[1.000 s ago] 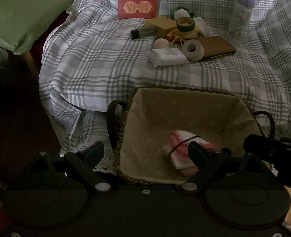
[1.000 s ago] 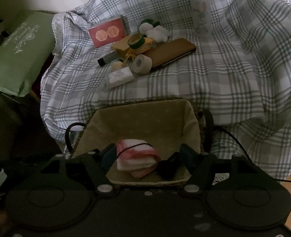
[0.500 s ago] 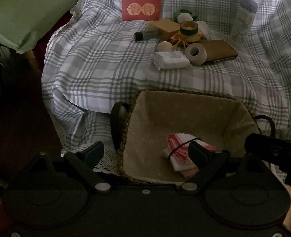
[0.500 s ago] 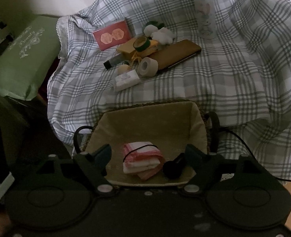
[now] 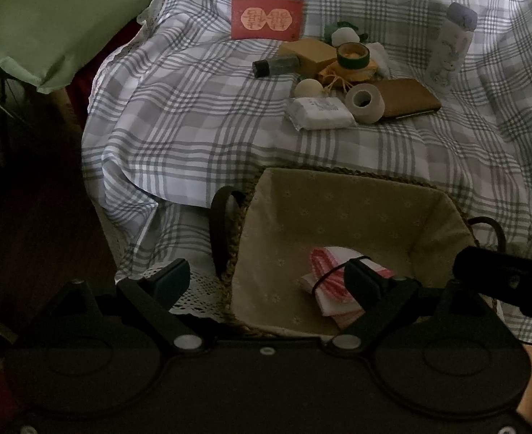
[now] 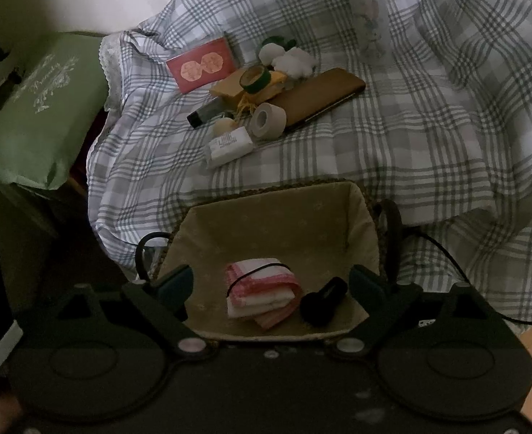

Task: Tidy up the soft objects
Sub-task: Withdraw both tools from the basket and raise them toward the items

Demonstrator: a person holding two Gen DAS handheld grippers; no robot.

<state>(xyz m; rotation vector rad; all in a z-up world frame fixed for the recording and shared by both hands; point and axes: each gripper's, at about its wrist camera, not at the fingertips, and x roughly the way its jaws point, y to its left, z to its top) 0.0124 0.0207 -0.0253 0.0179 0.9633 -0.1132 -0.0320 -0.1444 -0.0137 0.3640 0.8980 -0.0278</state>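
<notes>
both grippers, left gripper and right gripper, are being held released over the basket; the tissue pack is lying ahead toward the bed's middle, long axis crosswise, neither gripper clearly nearer.

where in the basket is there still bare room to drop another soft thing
The basket liner is bare across its back half, behind the folded pink cloth. The front is crowded: the cloth lies beside a black object. Both grippers, left and right, are open.

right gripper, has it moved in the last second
Yes. The right gripper has pulled back and up from the folded cloth, which lies in the basket, now farther ahead.
</notes>
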